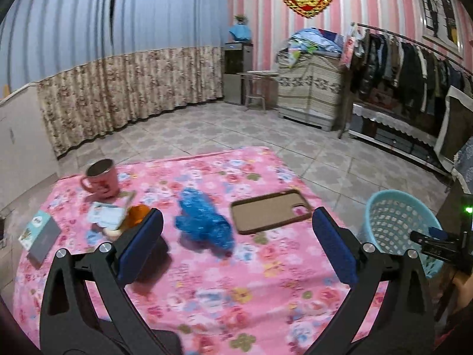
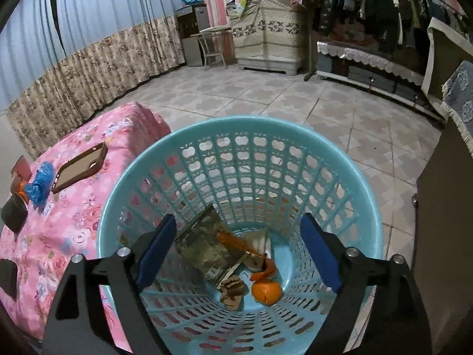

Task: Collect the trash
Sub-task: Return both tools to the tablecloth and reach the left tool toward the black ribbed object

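Left gripper [image 1: 236, 248] wide open, empty; crumpled blue bag [image 1: 204, 224] at 12 o'clock. Right gripper [image 2: 236, 254] open, empty over basket [image 2: 372, 207]. Risk: snagging cloth [image 1: 207, 304].

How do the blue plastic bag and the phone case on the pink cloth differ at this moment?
The blue plastic bag is crumpled into a lumpy heap; the phone case lies flat and keeps its rigid shape. The bag is bright blue, the case brown with a tan inside. The bag sits between the left gripper fingers' line of view; the case lies further right. Both rest on the pink cloth.
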Action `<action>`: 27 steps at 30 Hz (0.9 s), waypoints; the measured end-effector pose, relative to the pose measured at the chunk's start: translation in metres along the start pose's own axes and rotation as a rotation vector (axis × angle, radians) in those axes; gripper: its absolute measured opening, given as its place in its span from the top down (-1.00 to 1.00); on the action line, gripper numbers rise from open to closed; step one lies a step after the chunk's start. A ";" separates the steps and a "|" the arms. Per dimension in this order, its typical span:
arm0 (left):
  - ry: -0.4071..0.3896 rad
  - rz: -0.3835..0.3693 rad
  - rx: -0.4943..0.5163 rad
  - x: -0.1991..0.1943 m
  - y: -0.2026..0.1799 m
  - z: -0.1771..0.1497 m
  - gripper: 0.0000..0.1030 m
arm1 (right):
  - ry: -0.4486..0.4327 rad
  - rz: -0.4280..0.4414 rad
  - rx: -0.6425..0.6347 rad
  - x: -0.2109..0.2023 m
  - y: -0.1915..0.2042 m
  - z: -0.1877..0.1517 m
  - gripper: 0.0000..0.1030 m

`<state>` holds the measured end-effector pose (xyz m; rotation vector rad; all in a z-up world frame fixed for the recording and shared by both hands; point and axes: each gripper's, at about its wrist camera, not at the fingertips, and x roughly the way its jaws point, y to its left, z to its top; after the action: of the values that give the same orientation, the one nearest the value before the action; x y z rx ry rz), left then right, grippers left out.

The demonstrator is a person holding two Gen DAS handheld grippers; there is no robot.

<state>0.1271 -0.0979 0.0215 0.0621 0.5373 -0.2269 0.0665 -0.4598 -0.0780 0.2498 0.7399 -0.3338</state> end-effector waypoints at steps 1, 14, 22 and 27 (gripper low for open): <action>-0.002 0.007 -0.008 -0.002 0.006 -0.001 -0.89 | -0.016 -0.002 -0.009 -0.005 0.004 0.001 -0.74; -0.027 0.130 -0.081 -0.036 0.104 -0.009 -0.89 | -0.198 0.073 -0.140 -0.071 0.097 0.007 -0.88; -0.004 0.221 -0.116 -0.046 0.171 -0.023 -0.89 | -0.245 0.156 -0.181 -0.088 0.168 0.004 -0.91; 0.041 0.254 -0.116 -0.037 0.199 -0.039 -0.89 | -0.213 0.188 -0.201 -0.078 0.205 -0.008 -0.91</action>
<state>0.1220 0.1073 0.0068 0.0222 0.5768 0.0537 0.0858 -0.2522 -0.0084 0.0901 0.5303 -0.1037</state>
